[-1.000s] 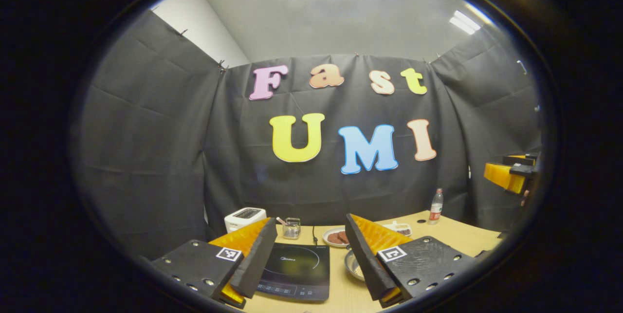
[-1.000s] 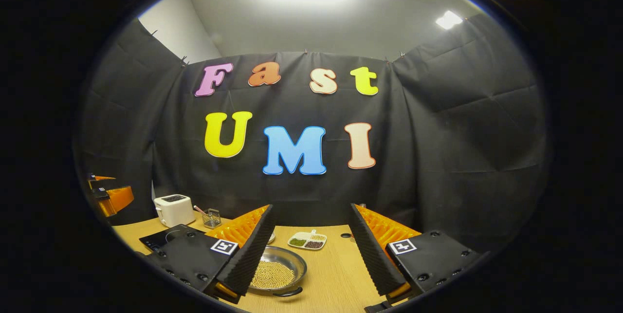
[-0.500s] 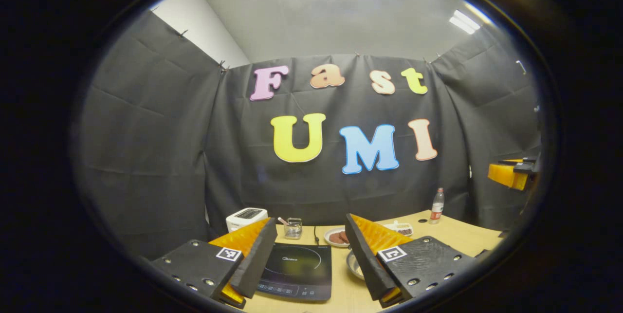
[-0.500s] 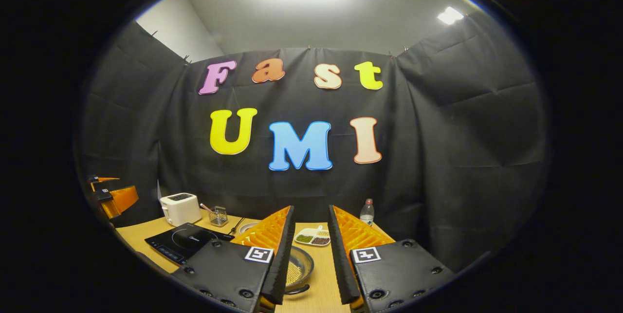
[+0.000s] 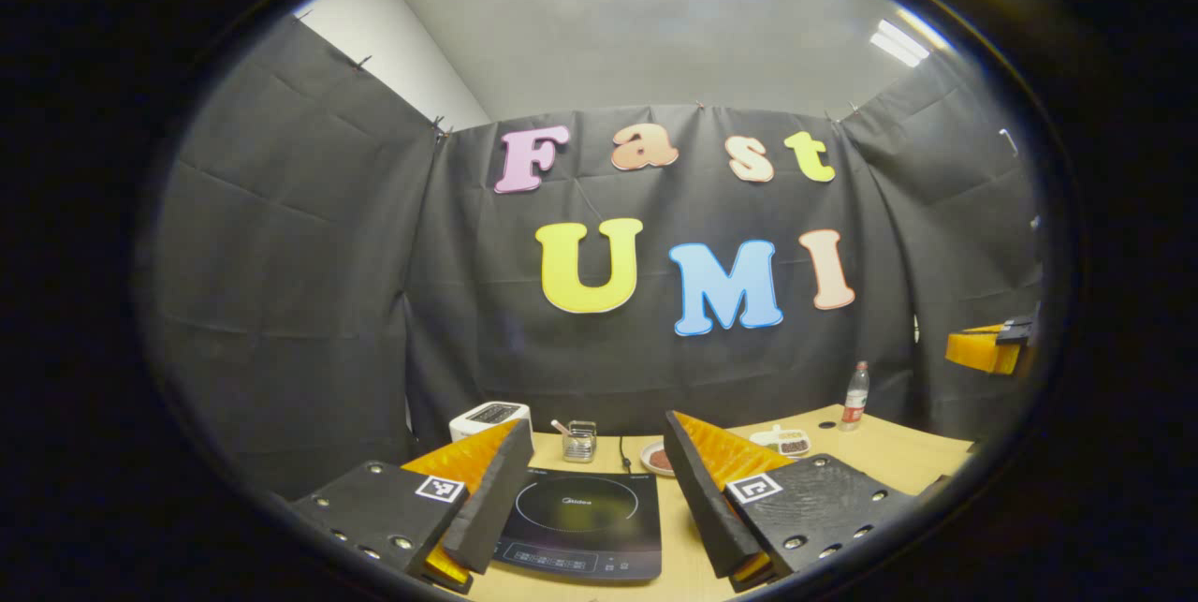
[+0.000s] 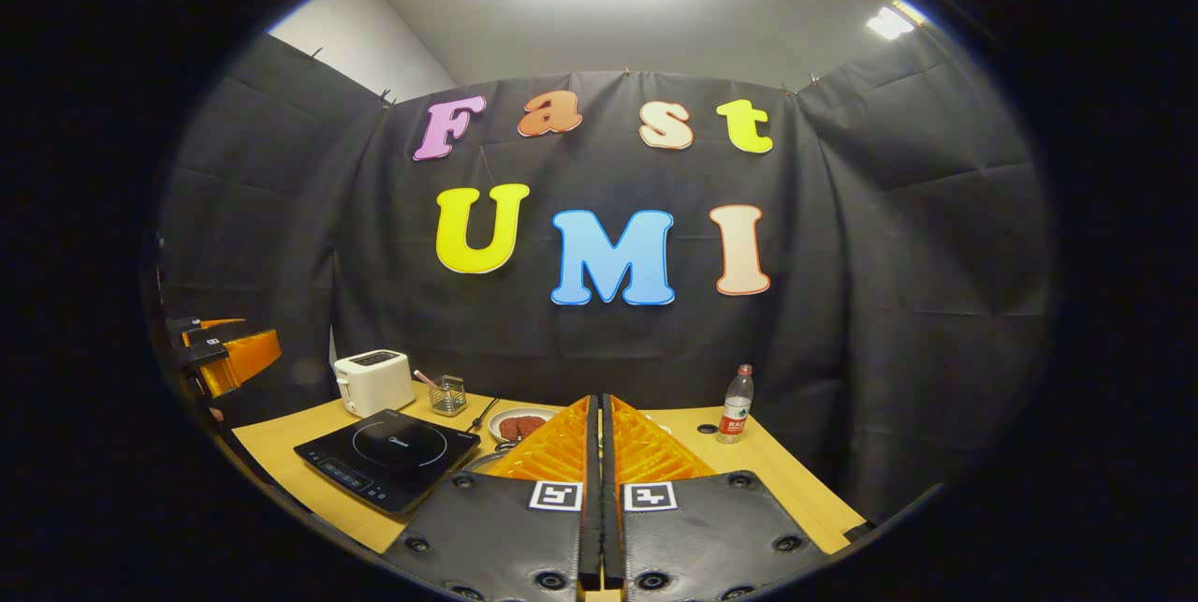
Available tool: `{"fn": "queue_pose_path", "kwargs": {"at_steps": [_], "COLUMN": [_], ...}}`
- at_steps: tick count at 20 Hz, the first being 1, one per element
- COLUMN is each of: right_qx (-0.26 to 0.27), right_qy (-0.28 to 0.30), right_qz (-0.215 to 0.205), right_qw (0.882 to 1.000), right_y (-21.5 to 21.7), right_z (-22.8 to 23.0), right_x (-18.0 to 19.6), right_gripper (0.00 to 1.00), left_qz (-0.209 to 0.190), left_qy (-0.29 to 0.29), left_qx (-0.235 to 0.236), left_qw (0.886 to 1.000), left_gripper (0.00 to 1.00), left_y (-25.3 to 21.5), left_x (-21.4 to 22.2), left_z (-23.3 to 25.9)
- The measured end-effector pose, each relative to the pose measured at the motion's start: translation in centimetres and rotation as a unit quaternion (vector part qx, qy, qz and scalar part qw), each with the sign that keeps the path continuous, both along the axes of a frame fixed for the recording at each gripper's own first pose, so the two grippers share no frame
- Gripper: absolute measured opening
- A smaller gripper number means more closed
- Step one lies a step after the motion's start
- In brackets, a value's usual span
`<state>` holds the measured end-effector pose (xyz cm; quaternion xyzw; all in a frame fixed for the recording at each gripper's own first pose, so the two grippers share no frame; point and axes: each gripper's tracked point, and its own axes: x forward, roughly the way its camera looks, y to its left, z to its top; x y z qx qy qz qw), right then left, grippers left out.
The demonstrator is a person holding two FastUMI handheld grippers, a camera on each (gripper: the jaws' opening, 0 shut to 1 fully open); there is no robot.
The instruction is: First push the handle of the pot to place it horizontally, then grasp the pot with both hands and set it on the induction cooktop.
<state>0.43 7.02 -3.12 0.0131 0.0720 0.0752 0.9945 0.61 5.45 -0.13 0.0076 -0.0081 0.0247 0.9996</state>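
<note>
The black induction cooktop lies on the wooden table, showing between the fingers of my left gripper, which stands open and holds nothing. In the right gripper view the cooktop sits at the lower left. My right gripper is shut, its fingers pressed flat together with nothing seen between them. A thin grey rim, likely the pot, peeks out just left of those fingers; the rest of it is hidden behind them. Each gripper appears at the edge of the other's view: the right gripper, the left gripper.
Along the back of the table stand a white toaster, a small wire basket, a plate of dark food and a water bottle. A divided dish sits toward the bottle.
My right gripper went from wide open to fully shut and its view swung, so the pot slid behind its fingers. The left gripper stayed open and shifted only slightly.
</note>
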Motion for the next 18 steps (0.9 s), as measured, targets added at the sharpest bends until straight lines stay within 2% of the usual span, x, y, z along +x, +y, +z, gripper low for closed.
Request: {"fn": "queue_pose_path", "kwargs": {"at_steps": [3,5,7,8,10,18], "right_qx": [-0.002,0.0,0.002,0.002,-0.004,-0.027], "right_qy": [0.024,0.044,0.066,0.076,0.093,0.142], "right_qz": [0.018,0.028,0.033,0.035,0.038,0.052], "right_qw": [1.0,0.999,0.997,0.997,0.995,0.988], "right_y": [1.9,3.0,4.0,4.5,5.4,7.9], "right_z": [-1.5,-2.7,-4.0,-4.7,-5.9,-10.2], "right_x": [-0.2,-0.4,-0.7,-0.8,-1.2,-2.0], "right_gripper": [0.0,0.02,0.02,0.02,0.02,0.0], "left_qz": [-0.007,-0.011,-0.013,-0.014,-0.017,-0.021], "left_qy": [-0.004,-0.004,0.001,0.003,0.003,-0.01], "left_qx": [0.004,0.002,-0.005,-0.008,-0.011,-0.013], "left_qw": [1.0,1.0,1.0,1.0,1.0,1.0], "left_gripper": [0.84,0.84,0.84,0.87,0.84,0.86], "left_y": [0.9,1.6,2.5,3.1,4.0,7.1], "left_x": [0.2,0.4,0.7,0.8,1.0,1.4], "left_z": [0.1,-0.3,-1.0,-1.3,-1.5,-0.9]}}
